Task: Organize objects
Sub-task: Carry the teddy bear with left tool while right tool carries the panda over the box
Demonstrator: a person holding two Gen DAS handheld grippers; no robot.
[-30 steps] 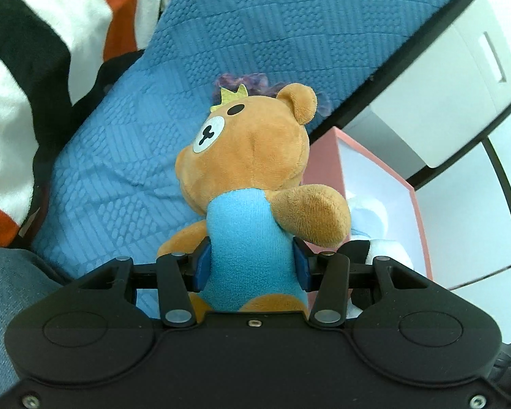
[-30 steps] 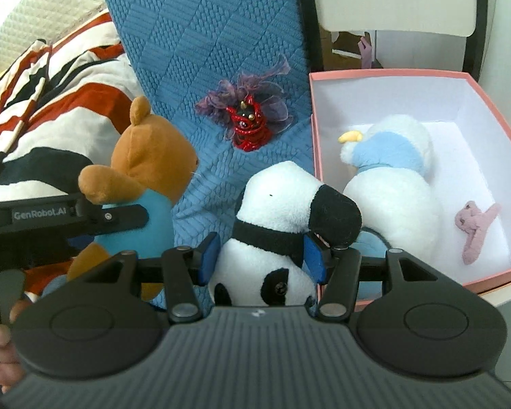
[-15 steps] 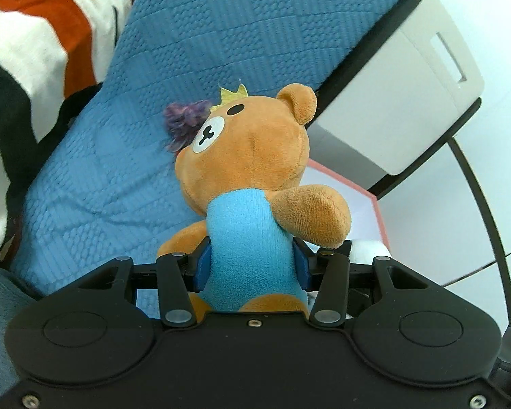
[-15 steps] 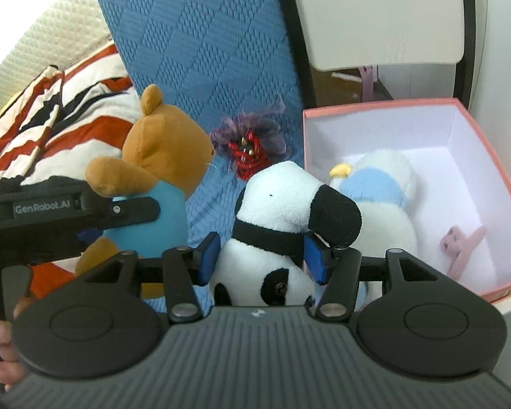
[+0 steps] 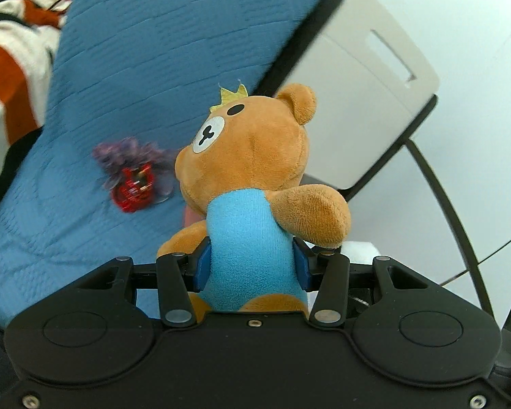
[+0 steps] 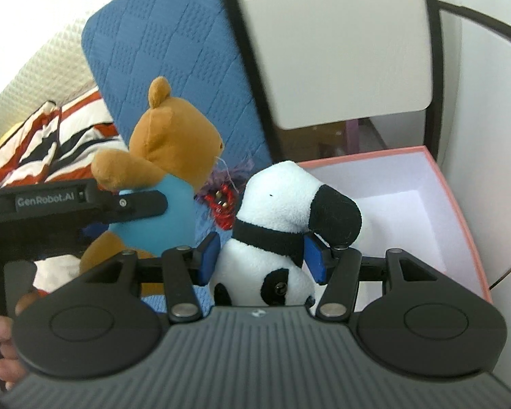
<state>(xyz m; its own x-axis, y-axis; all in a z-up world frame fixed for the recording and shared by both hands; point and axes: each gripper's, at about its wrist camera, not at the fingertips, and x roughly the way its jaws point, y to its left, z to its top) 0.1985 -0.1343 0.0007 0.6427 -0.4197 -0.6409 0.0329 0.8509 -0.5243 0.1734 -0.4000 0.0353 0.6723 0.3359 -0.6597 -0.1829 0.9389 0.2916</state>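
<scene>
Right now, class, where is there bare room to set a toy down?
The pink box shows bare white floor by its right wall. Blue quilt lies open left of the red trinket. It is crowded where brown bear and panda hang together.

Left wrist view: sits just behind the left gripper point(image 5: 250, 266), looking forward along its fingers; the brown bear point(image 5: 255, 170) fills the centre at very close range.
Facing: toward the blue cushion point(image 5: 153, 51) in the upper left and the grey chair back point(image 5: 357, 102) in the upper right.
Right wrist view: sits just behind the right gripper point(image 6: 262, 259), the panda plush point(image 6: 282, 204) close in the centre, the pink box point(image 6: 456, 211) at right.
Shared: the bear point(image 6: 170, 156), cushion point(image 6: 173, 68), chair back point(image 6: 340, 51), red and purple toy point(image 5: 134, 184) point(image 6: 223, 201); the left gripper point(image 6: 126, 202) shows at the right view's left edge.
</scene>
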